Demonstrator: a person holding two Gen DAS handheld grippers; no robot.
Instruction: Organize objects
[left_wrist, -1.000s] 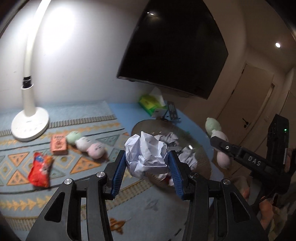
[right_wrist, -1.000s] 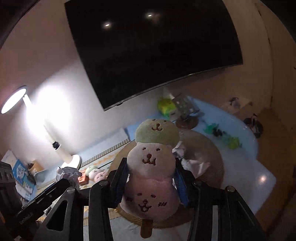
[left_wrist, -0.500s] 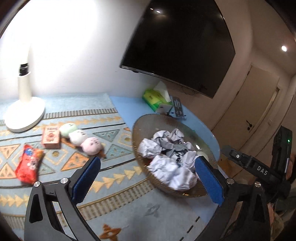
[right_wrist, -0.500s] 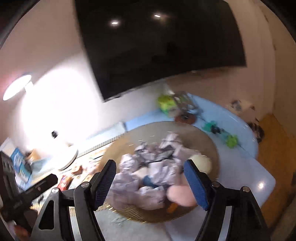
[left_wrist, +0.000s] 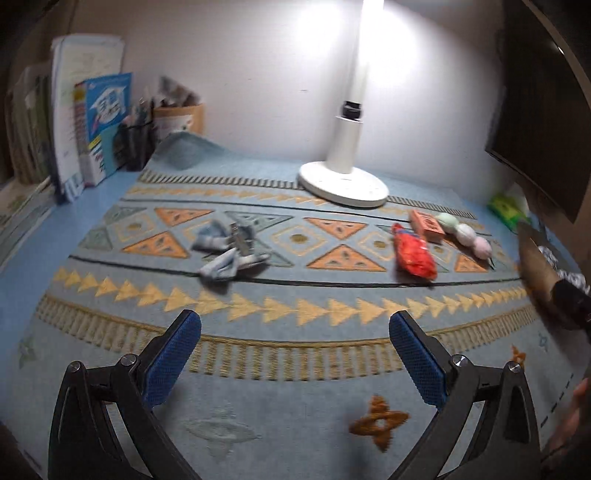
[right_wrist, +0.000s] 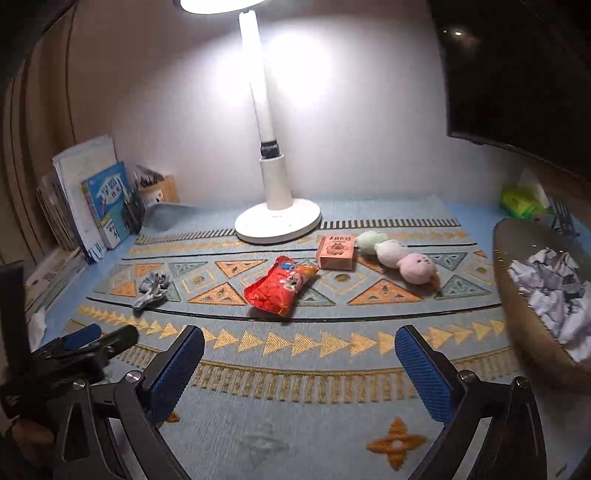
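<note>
Woven cloth, glossy wrapper, soft plush under our lamp.

We see a matt woven mat, a shiny red foil-like snack packet at twelve o'clock, fuzzy plush dumplings at one, crumpled paper in a bowl at three, a smooth white lamp base, and textured blue gripper pads.

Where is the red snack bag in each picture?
Left wrist view: the red snack bag lies right of centre on the patterned mat.
Right wrist view: the same bag lies near the middle.
Shared landmark: the white lamp base stands behind it in both views.
</note>
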